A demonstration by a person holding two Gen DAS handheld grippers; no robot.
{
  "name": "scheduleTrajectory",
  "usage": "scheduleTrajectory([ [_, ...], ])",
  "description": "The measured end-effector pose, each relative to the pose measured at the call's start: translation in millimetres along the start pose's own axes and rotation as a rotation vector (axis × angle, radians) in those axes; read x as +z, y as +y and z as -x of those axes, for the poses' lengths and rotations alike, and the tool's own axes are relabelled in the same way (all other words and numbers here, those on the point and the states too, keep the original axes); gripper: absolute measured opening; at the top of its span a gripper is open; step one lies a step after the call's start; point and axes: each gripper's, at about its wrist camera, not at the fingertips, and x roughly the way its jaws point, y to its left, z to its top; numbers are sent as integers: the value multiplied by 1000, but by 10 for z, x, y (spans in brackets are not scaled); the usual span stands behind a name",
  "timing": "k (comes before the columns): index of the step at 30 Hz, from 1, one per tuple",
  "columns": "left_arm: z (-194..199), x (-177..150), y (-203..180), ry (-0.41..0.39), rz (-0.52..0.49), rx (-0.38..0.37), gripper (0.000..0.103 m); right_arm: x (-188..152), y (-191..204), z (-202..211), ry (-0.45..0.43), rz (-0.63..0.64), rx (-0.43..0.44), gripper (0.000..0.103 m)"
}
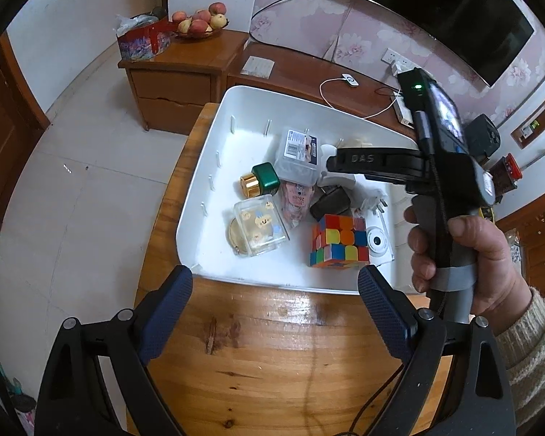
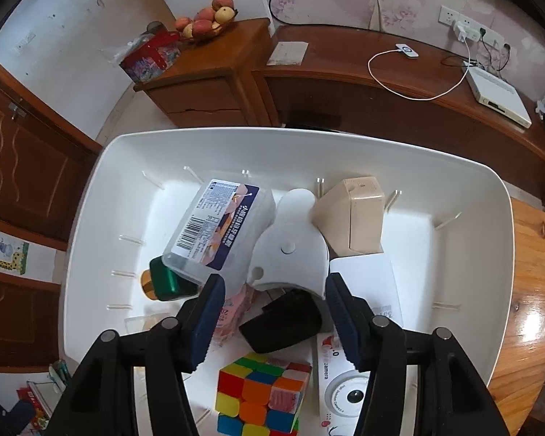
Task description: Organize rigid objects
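Two grippers over the white bin (image 2: 497,254): right gripper (image 2: 274,305) part-open above the black object (image 2: 283,323), left gripper (image 1: 275,279) wide; grasp next.

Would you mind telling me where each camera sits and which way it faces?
Left wrist: above the table, looking down at the bin; shows its open left hand-held gripper and the hand on the right hand-held gripper.
Right wrist: inside the bin, facing down; right hand-held gripper over the black item.
Shared: bin, cube.
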Motion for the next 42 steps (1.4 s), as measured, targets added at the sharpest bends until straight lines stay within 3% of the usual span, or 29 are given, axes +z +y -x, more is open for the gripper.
scheduleTrajectory([
  [7,210,-80,-54,-21,-25,1,93,-171,-65,369,-57,-21,5,61],
  [16,699,-298,-98,-81,-89,-35,93,-660,-135,1203,-174,-81,-10,61],
  [25,1292,-763,-97,-131,-170,-82,94,-1630,98,2145,-321,-123,-100,61],
  [31,1577,-1102,-113,-146,-214,-115,94,-2413,251,2705,-420,-157,-158,69],
  [42,1881,-1502,-164,-184,-245,-123,94,-3456,525,3211,-529,-200,-281,73],
])
